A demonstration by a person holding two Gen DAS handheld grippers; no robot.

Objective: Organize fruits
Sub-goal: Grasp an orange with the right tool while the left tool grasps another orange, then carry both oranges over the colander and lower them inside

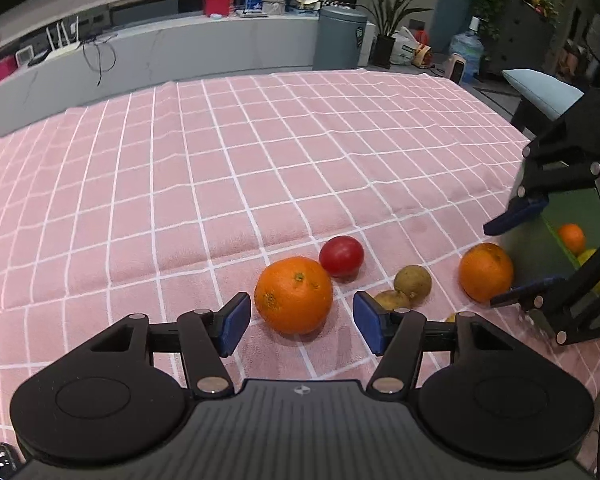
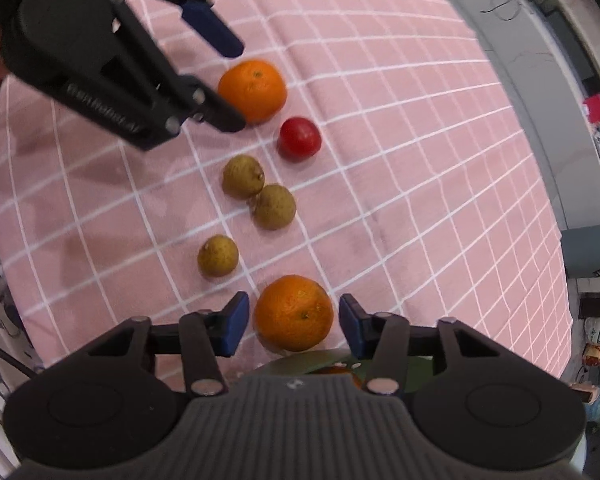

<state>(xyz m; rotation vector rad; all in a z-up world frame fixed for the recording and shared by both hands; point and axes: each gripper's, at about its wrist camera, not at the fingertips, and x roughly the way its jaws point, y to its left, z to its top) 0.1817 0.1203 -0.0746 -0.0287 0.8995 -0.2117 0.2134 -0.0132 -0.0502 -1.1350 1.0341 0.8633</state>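
The left gripper (image 1: 300, 322) is spread wide, and its blue pads (image 1: 233, 323) stand either side of a large orange (image 1: 294, 295) without touching it; the fruit sits on the pink checked cloth (image 1: 220, 168) just ahead of the fingertips, slightly nearer the left pad. Just beyond that orange, to its right, is a red round fruit (image 1: 341, 256), close to it or perhaps touching. Further right, ahead of the left gripper's right pad, lie two small brown fruits (image 1: 413, 282) pressed together, one partly hidden behind the pad. In the right wrist view a third brown fruit (image 2: 217, 255) lies apart from the pair, just ahead of and left of the right gripper (image 2: 292, 322). That gripper is also open, with a second orange (image 2: 294, 312) between its pads (image 2: 233, 323) and a narrow gap on each side, so it holds nothing. From the left wrist view this second orange (image 1: 485, 272) rests against the outer wall of a green bin (image 1: 540, 248), to the far right, with the right gripper (image 1: 504, 264) hanging over the bin. Inside the bin another small orange (image 1: 571, 238) shows, with something yellow just beside it.
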